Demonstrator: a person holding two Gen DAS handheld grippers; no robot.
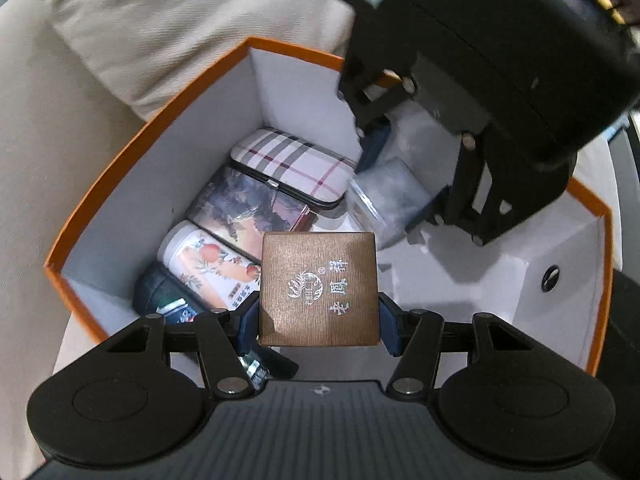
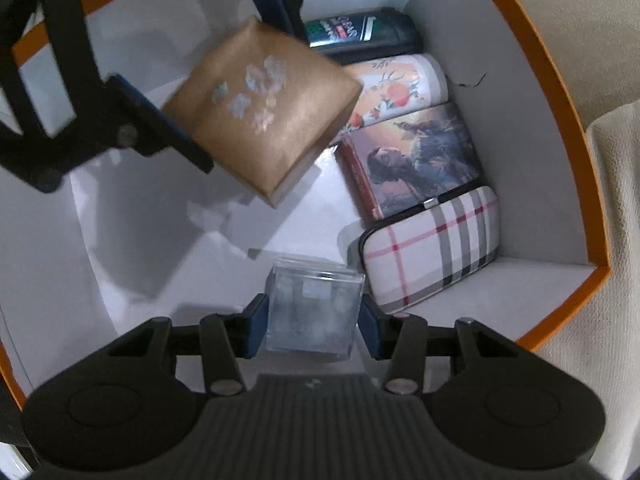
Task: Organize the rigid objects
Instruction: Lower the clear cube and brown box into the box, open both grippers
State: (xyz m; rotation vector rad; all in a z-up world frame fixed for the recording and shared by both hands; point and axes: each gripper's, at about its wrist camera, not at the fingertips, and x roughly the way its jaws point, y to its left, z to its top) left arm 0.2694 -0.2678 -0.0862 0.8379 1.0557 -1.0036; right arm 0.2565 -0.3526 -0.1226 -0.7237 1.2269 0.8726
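Orange-rimmed box (image 1: pixel 132 148) holds four items; left fingers (image 1: pixel 248 322) grip one brown box (image 1: pixel 318 290); right fingers (image 2: pixel 256 330) grip one clear case (image 2: pixel 312 312).

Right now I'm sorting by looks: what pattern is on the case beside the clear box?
Plaid case: white with grey, black and pink-red stripes; clearest in the right wrist view.

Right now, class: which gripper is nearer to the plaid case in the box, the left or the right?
Right. The right gripper, holding the clear box, sits right beside the plaid case. The left gripper, holding the brown box, hangs farther off, by the dark bottle.
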